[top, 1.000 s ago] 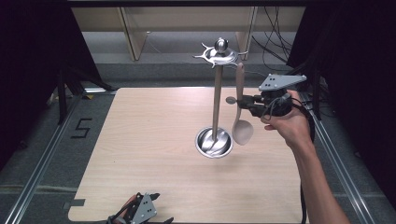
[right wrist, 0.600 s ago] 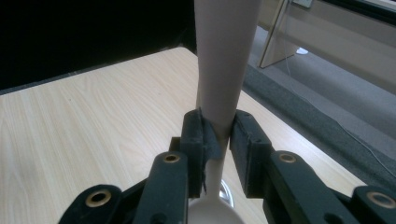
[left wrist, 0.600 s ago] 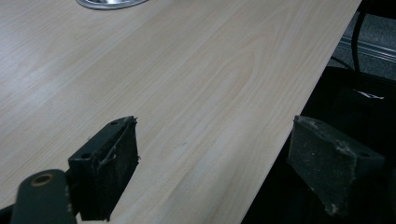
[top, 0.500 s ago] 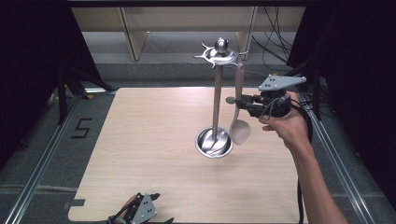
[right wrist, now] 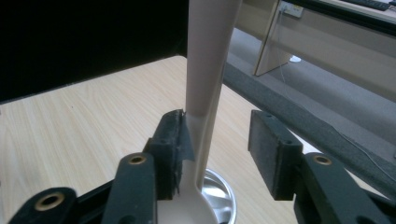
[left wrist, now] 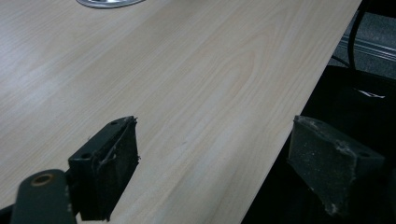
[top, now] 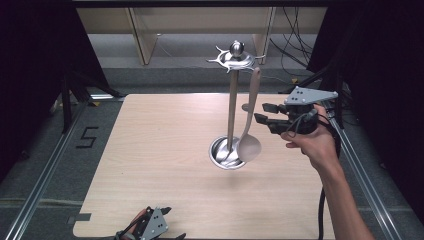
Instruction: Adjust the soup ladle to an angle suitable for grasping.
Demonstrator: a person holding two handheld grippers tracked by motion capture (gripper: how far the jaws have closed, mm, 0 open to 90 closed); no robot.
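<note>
A steel utensil stand (top: 231, 100) rises from a round base (top: 225, 152) right of the table's middle. A beige spoon (top: 248, 145) hangs from one of its top hooks, bowl down beside the pole. My right gripper (top: 261, 112) reaches in from the right at the handle's height. Its jaws have just been opening, and the spoon handle (right wrist: 208, 56) stands between them in the right gripper view. It lies against the left pad (right wrist: 173, 140), with a gap to the right one. My left gripper (top: 172, 222) rests open at the table's near edge, its jaws empty (left wrist: 212, 140).
The wooden table (top: 150, 150) has a metal rail (top: 45, 175) along each side. Wooden shelving (top: 145, 35) and cables (top: 295, 55) lie behind its far edge. The stand's base (left wrist: 109, 2) shows far off in the left gripper view.
The right gripper's jaws have parted from the spoon handle. The spoon's bowl has swung slightly left toward the pole. The left gripper has not moved.
</note>
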